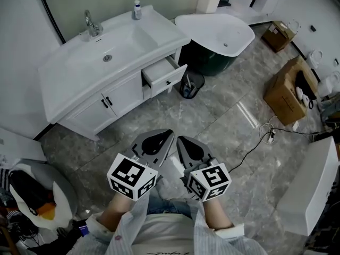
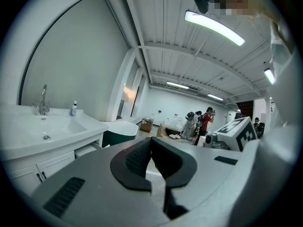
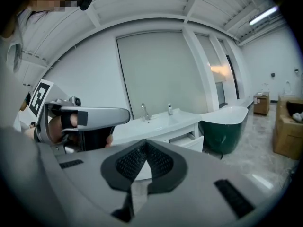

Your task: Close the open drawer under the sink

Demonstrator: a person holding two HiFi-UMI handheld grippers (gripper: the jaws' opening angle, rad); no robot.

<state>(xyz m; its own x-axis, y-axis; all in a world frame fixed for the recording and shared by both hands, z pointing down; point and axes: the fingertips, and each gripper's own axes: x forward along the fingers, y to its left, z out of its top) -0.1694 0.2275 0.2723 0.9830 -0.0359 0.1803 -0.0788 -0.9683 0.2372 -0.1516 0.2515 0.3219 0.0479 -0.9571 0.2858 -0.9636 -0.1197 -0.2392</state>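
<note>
The head view looks steeply down from above, with the sink (image 1: 127,42) at far left. Both gripper views sit low and well back, facing level across the room. All three share the sink, open drawer (image 1: 164,77) and bathtub (image 1: 215,31).

1. The right gripper (image 3: 145,142) had its jaws brought together at the tips, with nothing between the dark ribbed pads (image 3: 128,162).
2. Beyond the tips stood a white sink cabinet (image 3: 161,123), with a faucet (image 3: 144,111) and a small bottle (image 3: 169,109) upright at the back of its top.
3. A drawer (image 3: 193,143) under the basin's right end stood pulled out.
4. Just right of the cabinet sat a bathtub (image 3: 226,126) with a dark green side and a white rim.
5. A cardboard box (image 3: 289,131) rested on the grey floor (image 3: 265,169) at the far right.
6. The left gripper (image 3: 87,117) was at the left, a hand's fingers (image 3: 71,121) wrapped on it.
</note>
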